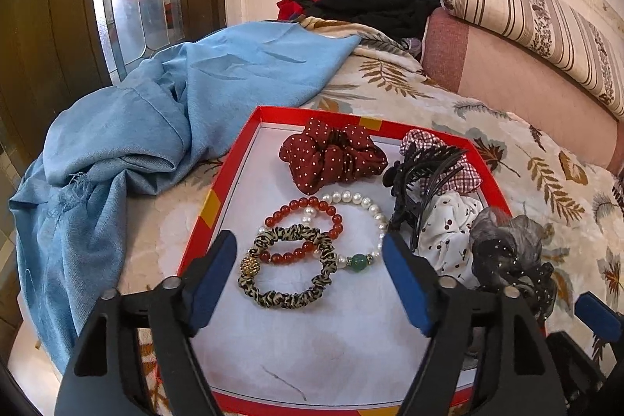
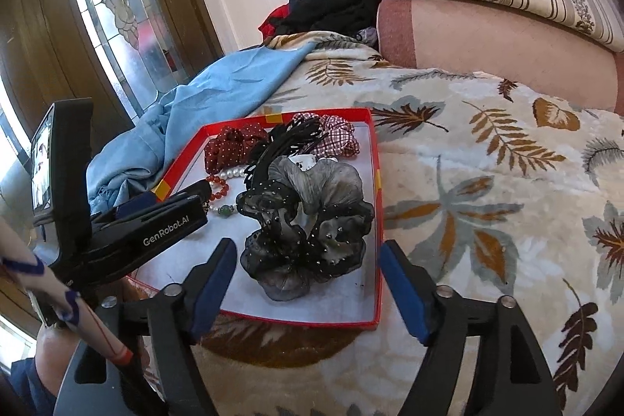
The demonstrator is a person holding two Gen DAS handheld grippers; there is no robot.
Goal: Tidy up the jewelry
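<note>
**Both tongs spread over the red box lid on the bed**

The left tongs (image 1: pixel 310 273) hang spread wide and pinch nothing; between their blue pads lies a leopard-print hair tie (image 1: pixel 288 266), overlapping a red bead bracelet (image 1: pixel 304 231) and touching a pearl bracelet (image 1: pixel 360 221) with one green bead. All three rest on the white floor of a shallow red box lid (image 1: pixel 230 166) that sits on the leaf-patterned bedspread (image 1: pixel 526 182). Beyond those tongs lies a dark red dotted scrunchie (image 1: pixel 333 154); ahead and to their right, a black claw clip (image 1: pixel 423 182) leans over a red checked scrunchie (image 1: pixel 466 174) and a white cherry-print scrunchie (image 1: pixel 448 232).

The right tongs (image 2: pixel 310 283) are likewise open and empty, poised at the near edge of the lid (image 2: pixel 376 221), with a frilly grey-and-black organza scrunchie (image 2: pixel 312 225) just ahead between their fingers. To their left the other tool's black body reaches in over the lid. A crumpled blue cloth (image 1: pixel 128 151) lies left of the left tongs, against the lid's side.
</note>
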